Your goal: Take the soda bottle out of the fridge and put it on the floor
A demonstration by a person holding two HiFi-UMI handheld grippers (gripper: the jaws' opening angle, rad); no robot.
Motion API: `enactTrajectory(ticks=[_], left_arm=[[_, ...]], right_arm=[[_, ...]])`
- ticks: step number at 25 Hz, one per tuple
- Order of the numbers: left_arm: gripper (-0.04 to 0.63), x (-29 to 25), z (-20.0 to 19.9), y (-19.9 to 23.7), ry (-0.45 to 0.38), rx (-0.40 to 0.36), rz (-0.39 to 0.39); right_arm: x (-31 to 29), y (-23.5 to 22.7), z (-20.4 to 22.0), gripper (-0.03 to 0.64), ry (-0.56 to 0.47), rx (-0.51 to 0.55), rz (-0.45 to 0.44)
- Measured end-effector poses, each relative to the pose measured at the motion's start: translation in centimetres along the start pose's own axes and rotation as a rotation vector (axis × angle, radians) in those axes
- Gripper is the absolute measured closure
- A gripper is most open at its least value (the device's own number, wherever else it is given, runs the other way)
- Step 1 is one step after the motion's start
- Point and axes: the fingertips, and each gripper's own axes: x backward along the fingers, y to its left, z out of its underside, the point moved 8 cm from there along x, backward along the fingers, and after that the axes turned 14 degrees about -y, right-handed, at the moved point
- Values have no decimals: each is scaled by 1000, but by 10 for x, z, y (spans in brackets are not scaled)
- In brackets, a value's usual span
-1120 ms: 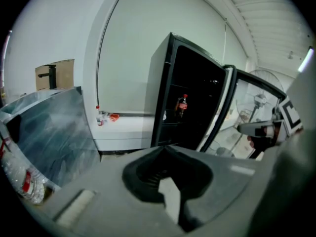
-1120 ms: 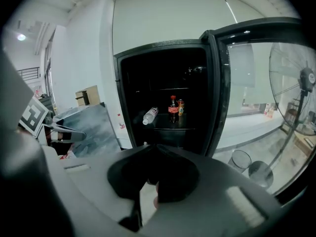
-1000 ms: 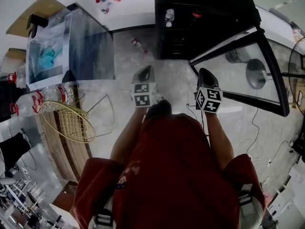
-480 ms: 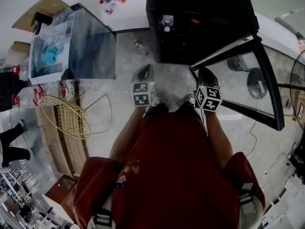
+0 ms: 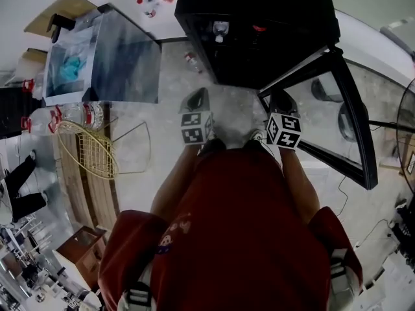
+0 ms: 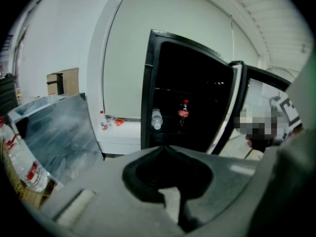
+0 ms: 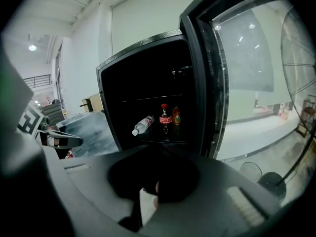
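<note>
I am looking through the right gripper view, where the soda bottle [image 7: 165,116] is standing upright on a shelf inside the open fridge [image 7: 143,46]. It is sitting between a clear bottle [image 7: 143,124] lying on its side and a small orange bottle [image 7: 176,116]. The left gripper view is showing only the first two, and the head view is giving me just the soda's red top in the dark interior. The soda is showing dark liquid, a red cap and a red label, whose print is coming through too small to read. The left hand-held gripper [image 5: 198,97] and right hand-held gripper [image 5: 280,100] are both hanging short of the fridge, jaws pressed together on nothing.
</note>
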Motion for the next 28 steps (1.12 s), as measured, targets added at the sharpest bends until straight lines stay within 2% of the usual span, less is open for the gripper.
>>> enactTrajectory(ticks=[10, 13, 15, 21, 28], left_arm=[[595, 5, -4, -9, -13, 4, -13], [595, 7, -2, -10, -2, 8, -18], [595, 7, -1, -11, -1, 10, -15], [595, 10, 0, -9, -10, 8, -23], [595, 12, -4, -12, -28, 14, -28]], right_arm=[[0, 1, 1, 599, -31, 22, -52], [0, 3, 5, 544, -28, 10, -85], [1, 3, 6, 468, -30, 4, -96], [3, 4, 7, 336, -58, 4, -80], [0, 0, 6, 316, -57, 12, -59]])
